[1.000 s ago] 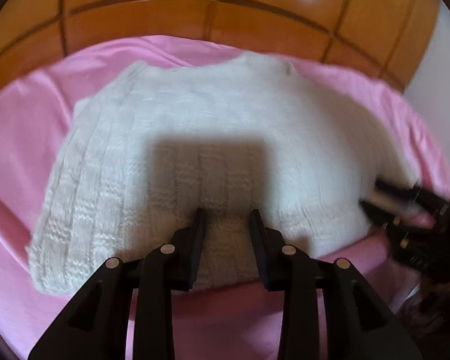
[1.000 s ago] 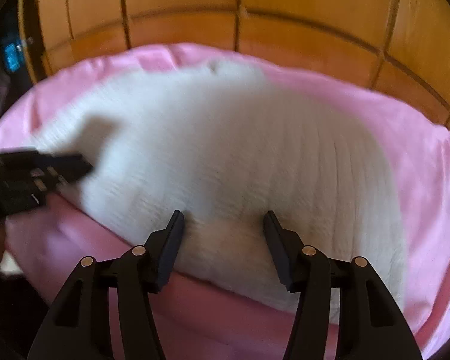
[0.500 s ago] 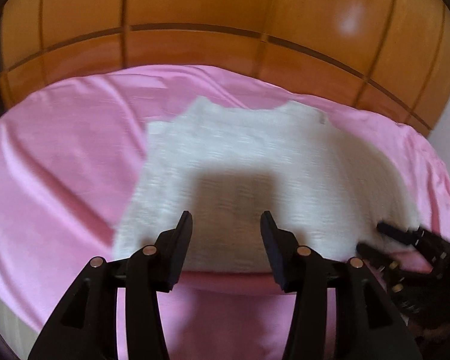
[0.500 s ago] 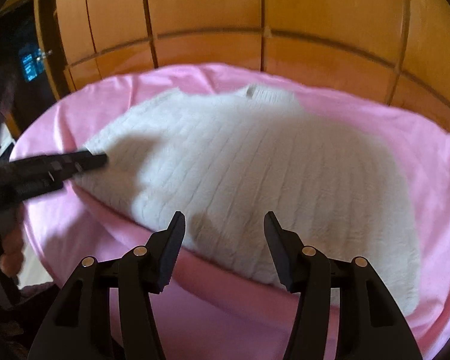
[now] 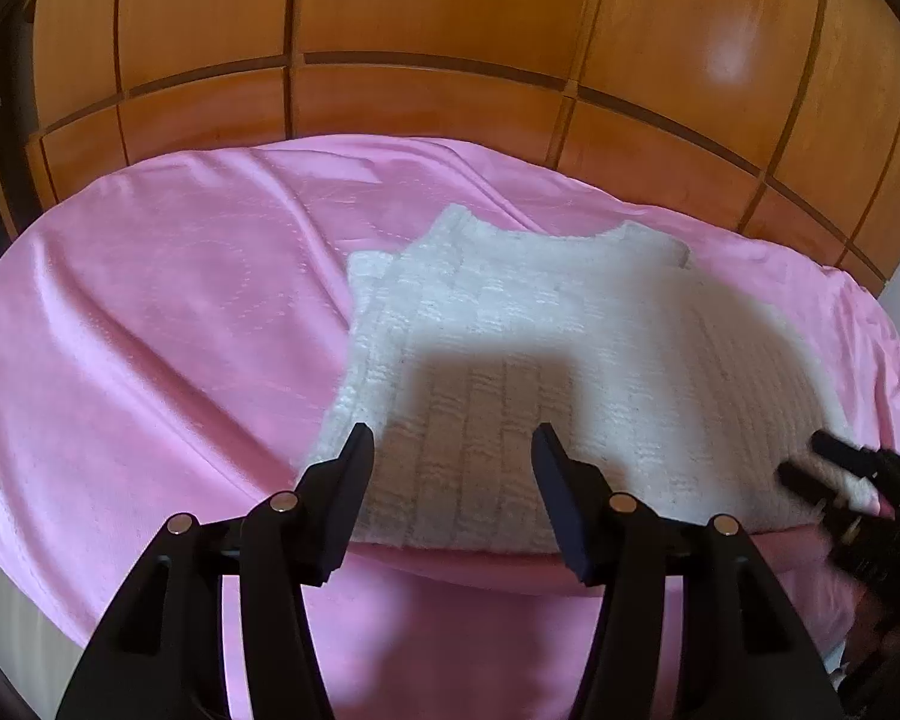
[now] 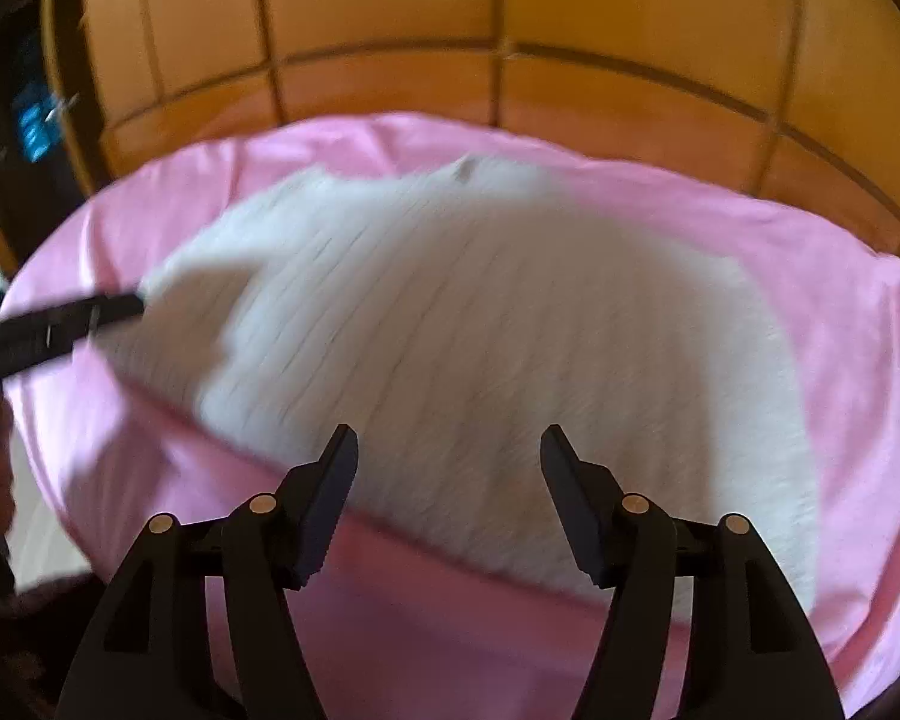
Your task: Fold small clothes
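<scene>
A white knitted sweater (image 5: 546, 360) lies flat on the pink blanket (image 5: 168, 324), its sleeves folded in. It also shows blurred in the right wrist view (image 6: 498, 336). My left gripper (image 5: 453, 450) is open and empty, hovering above the sweater's near hem at its left corner. My right gripper (image 6: 449, 450) is open and empty above the near hem. In the left wrist view the right gripper (image 5: 822, 468) shows at the sweater's right corner. In the right wrist view the left gripper (image 6: 72, 318) shows at the sweater's left edge.
The pink blanket (image 6: 840, 276) covers a bed or table. A wooden panelled wardrobe (image 5: 450, 30) stands right behind it. The blanket's near edge drops off just below the grippers. Bare blanket lies left of the sweater.
Both grippers have pulled back and up from the sweater. The left gripper's jaws have opened wider. The sweater lies smaller in both views.
</scene>
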Demonstrator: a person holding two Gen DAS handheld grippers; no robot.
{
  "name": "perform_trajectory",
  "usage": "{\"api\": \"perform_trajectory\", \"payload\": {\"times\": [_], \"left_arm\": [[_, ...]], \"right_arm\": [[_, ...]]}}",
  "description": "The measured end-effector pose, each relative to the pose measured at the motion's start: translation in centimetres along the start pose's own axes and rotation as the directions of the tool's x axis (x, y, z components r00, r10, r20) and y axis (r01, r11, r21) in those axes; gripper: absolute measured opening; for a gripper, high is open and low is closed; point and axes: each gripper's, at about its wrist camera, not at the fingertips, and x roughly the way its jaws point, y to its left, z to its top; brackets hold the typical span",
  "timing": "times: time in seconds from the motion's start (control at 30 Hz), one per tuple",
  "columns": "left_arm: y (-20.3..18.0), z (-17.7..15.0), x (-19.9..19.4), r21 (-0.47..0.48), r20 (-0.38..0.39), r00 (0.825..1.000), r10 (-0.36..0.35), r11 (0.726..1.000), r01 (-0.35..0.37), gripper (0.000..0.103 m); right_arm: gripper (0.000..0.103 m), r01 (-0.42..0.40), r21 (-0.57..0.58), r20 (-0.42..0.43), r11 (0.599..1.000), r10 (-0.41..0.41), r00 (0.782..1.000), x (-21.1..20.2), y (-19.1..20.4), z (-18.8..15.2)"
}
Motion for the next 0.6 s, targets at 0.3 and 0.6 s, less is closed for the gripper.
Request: {"api": "perform_trajectory", "payload": {"times": [0.3, 0.6], "left_arm": [[3.0, 1.6, 1.5, -0.033, -0.023, 1.0, 0.011, 0.999, -0.012, 0.052], [5.9, 5.4, 5.8, -0.126, -0.093, 0.994, -0.064, 0.991, 0.052, 0.044]], "right_arm": [[0.065, 0.091, 0.275, -0.053, 0.957, -0.079, 0.995, 2.4, -7.1, 0.7], [0.071, 0.079, 0.281, -0.038, 0.957, -0.071, 0.997, 3.2, -7.1, -0.8]]}}
